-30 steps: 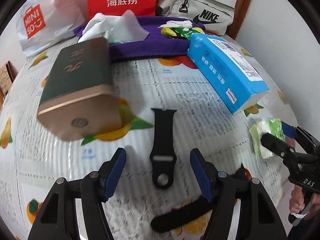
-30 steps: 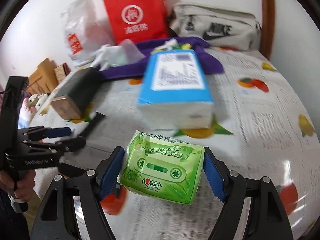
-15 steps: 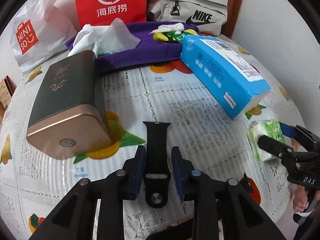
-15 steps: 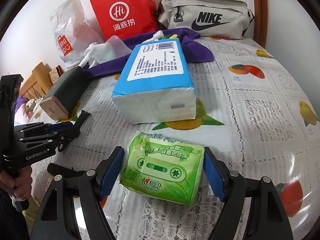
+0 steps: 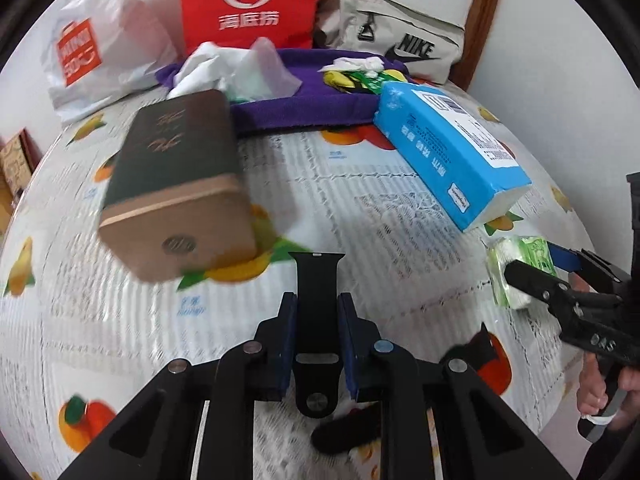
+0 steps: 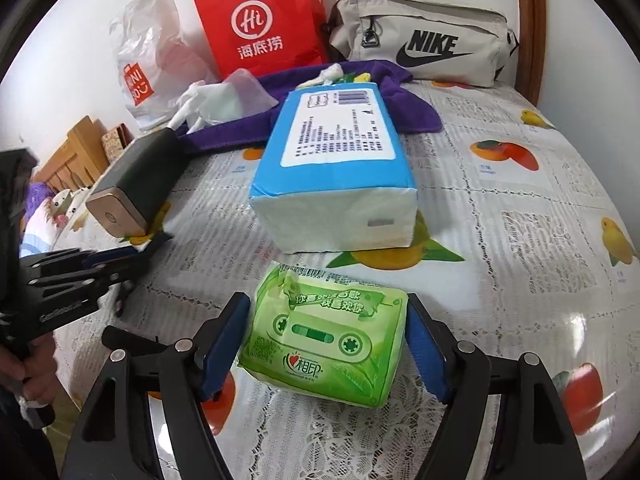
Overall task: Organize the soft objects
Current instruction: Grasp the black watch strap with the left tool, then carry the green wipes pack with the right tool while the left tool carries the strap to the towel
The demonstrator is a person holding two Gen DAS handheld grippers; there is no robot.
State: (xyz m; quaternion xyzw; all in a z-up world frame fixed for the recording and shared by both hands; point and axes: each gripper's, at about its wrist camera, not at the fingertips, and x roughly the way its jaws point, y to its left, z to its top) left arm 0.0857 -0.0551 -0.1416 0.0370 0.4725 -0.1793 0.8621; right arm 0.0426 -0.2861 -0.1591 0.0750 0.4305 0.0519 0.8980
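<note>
While clamped by left hand-held gripper [image 5: 317, 332], watch strap [image 5: 318, 308] pointing lengthwise away

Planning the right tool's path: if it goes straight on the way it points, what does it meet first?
The green tissue pack between its fingers, then probably the blue tissue pack beyond it.

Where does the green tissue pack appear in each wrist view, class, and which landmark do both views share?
Left wrist view: green tissue pack at the right edge, between the right gripper jaws.
Right wrist view: green tissue pack bottom centre, between the open jaws.
Shared landmark: the blue tissue pack.
</note>
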